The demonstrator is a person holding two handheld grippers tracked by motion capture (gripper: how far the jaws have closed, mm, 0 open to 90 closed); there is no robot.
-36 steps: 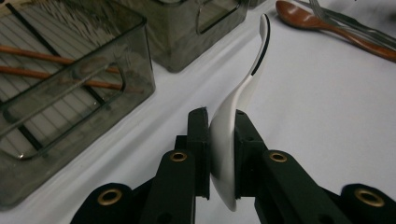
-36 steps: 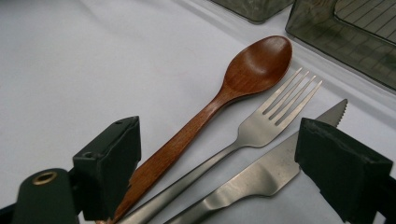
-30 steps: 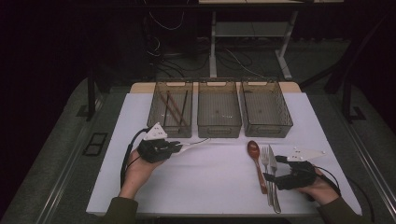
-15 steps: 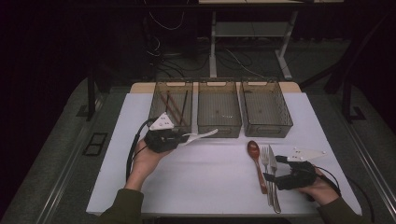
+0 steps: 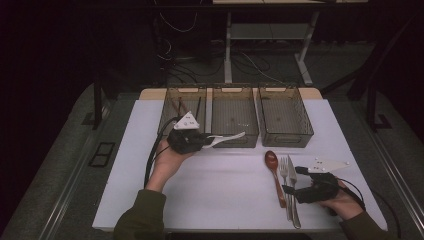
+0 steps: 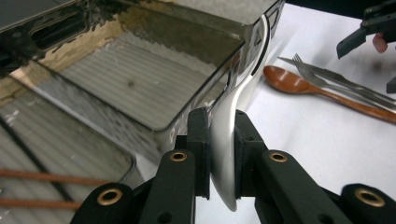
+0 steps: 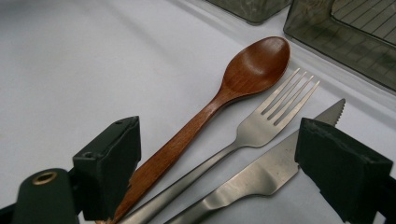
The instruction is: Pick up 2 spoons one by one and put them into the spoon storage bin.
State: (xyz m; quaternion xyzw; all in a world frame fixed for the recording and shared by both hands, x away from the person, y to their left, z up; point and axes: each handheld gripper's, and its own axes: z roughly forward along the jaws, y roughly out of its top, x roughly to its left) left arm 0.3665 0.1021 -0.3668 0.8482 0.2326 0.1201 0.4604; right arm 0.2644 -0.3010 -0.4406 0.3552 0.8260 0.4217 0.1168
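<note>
- Three bins [image 5: 235,102] stand ahead of my tongs on the surface [image 5: 220,195]; the left one already holds chopsticks [image 6: 42,175].
- My left tongs [image 5: 206,141] are clamped on a white spoon [image 5: 227,137], held just before the middle bin's near wall, not yet dropped.
- My right tongs [image 5: 292,181] stand open over the wooden spoon [image 7: 224,98], fork [image 7: 261,126] and knife [image 7: 275,168], all unsorted.

White spoon [image 6: 232,122], brown wooden spoon [image 7: 224,100], silver fork [image 7: 261,122].
</note>
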